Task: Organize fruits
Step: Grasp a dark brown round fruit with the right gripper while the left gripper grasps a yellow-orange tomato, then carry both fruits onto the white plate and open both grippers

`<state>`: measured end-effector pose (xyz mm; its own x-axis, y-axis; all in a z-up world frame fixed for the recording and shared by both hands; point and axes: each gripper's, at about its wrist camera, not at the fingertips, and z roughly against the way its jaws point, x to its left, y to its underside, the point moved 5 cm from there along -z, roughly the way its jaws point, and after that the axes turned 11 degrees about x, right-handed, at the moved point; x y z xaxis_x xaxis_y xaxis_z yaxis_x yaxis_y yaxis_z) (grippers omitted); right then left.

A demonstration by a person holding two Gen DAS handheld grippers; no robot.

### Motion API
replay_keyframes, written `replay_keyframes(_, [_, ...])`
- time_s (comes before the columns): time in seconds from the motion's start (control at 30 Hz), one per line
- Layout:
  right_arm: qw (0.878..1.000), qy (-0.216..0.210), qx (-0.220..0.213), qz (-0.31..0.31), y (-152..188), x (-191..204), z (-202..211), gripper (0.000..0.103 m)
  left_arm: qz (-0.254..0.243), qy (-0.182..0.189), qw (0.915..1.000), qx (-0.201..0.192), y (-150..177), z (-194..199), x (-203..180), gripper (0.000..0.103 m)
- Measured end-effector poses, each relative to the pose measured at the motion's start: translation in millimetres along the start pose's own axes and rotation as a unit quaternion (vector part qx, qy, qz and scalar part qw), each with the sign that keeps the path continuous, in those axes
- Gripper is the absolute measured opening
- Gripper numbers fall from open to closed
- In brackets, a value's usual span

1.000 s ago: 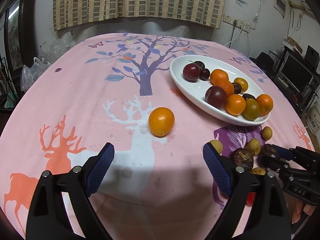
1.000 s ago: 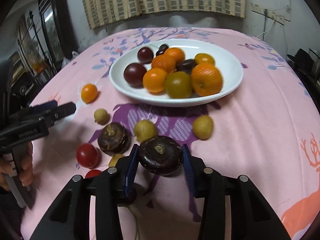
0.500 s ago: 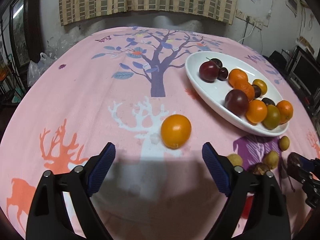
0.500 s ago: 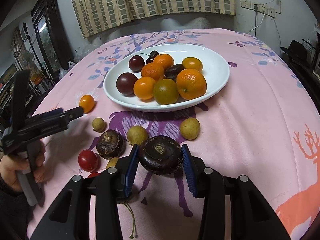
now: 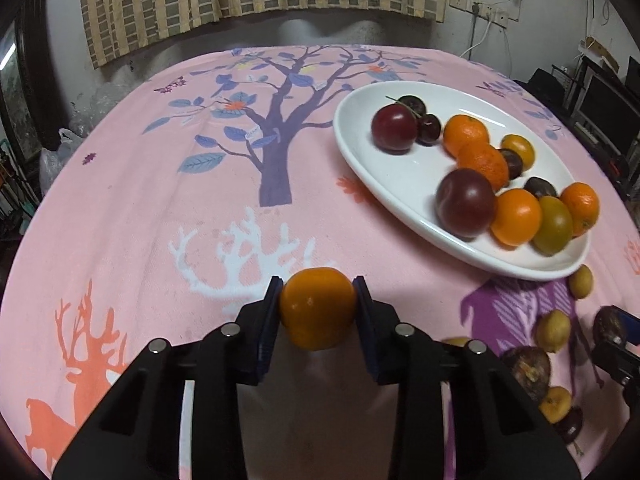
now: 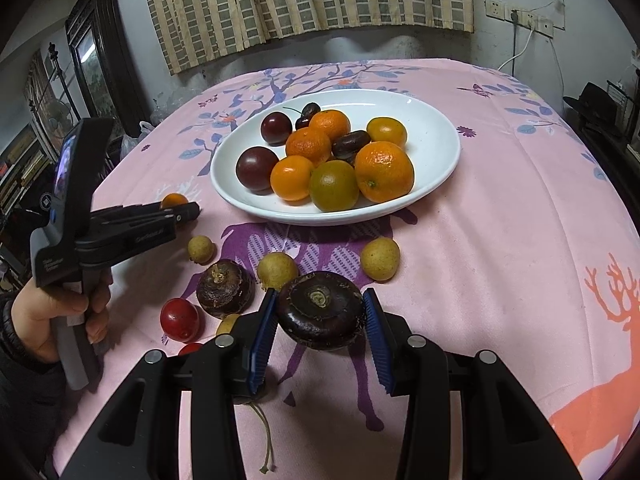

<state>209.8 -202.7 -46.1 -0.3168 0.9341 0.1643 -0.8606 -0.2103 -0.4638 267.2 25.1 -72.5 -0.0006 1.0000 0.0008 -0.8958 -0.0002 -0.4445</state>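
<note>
my left gripper (image 5: 317,304) just closed its fingers onto the orange (image 5: 318,308), out on the pink counter (image 5: 160,208) short of the white plate (image 5: 384,168). right gripper (image 6: 320,316) is clamped on the dark mangosteen (image 6: 320,310).

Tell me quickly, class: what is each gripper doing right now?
Left gripper: jaws have just been closing, now shut on the orange fruit.
Right gripper: shut on the dark round fruit.
</note>
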Motion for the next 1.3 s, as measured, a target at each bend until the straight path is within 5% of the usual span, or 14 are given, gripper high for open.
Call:
replay_keyframes(0.2, [0.998, -0.028, -0.06, -0.006, -9.0, 3.2, 22.0, 0.043, -0.023, 0.034, 0.9985, -0.036, -4.6, 38.0, -11.1, 0.035])
replay_keyframes(0.43, [0.991, -0.034, -0.127, -0.035, -60.4, -3.3, 45.8, 0.043, -0.023, 0.072, 0.9952, -0.063, -45.2, 59.7, -25.9, 0.035])
replay_keyframes(0.57, [0.991, -0.048, -0.113, -0.049, -93.9, -6.7, 21.1, 0.043, 0.001, 0.087, 0.9951, -0.049, -66.3, 41.4, -30.2, 0.035])
replay_keyframes(0.83, [0.99, -0.066, -0.085, -0.088, -116.5, -18.9, -23.1, 0.048, -0.009, 0.047, 0.998, -0.041, -89.6, 16.1, -51.9, 0.035])
replay_keyframes(0.97, [0.99, -0.066, -0.102, -0.074, -119.0, -22.9, -17.4, 0.061, 0.021, 0.028, 0.9974, -0.063, -88.6, 24.1, -46.3, 0.075])
replay_keyframes(1.3, [0.991, -0.046, -0.107, -0.063, -104.9, -20.3, -0.1, 0.068, 0.064, 0.049, 0.9946, -0.065, -39.7, 54.4, -17.0, 0.088])
